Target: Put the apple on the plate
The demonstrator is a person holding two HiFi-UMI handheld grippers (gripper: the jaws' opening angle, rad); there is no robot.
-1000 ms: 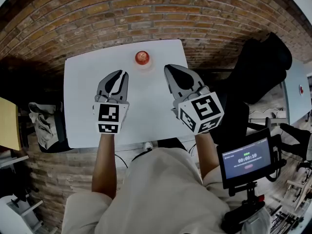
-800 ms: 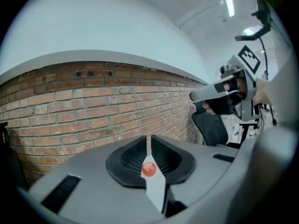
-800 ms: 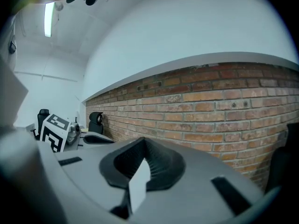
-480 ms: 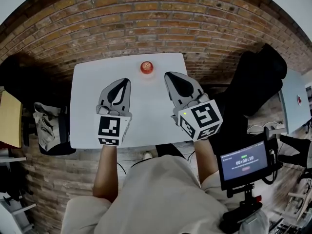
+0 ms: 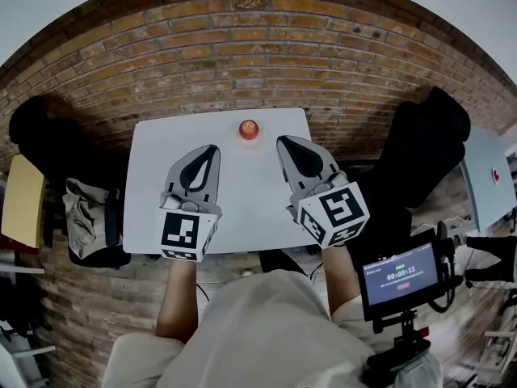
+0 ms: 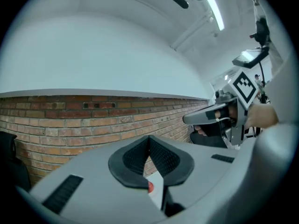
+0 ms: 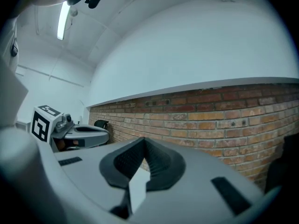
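Note:
A red apple [image 5: 248, 128] sits on a small pale plate [image 5: 249, 137] at the far edge of the white table [image 5: 250, 208], in the middle. In the head view my left gripper [image 5: 213, 149] and right gripper [image 5: 283, 141] hover side by side above the table, well short of the apple. Both are shut with nothing between their pads. In the left gripper view the left gripper [image 6: 149, 138] has its jaws met, and a bit of the apple [image 6: 150, 186] shows below them. The right gripper [image 7: 144, 140] points level at the brick wall.
A brick wall [image 5: 266, 47] rises behind the table. Dark bags or seats stand at the left [image 5: 36, 128] and right [image 5: 428, 136]. A grey bag [image 5: 85, 208] lies by the table's left side. A small monitor [image 5: 401, 276] is at the lower right.
Both grippers have risen and drawn back from the table, so the table and apple look smaller. The left jaws, slightly apart before, have come together.

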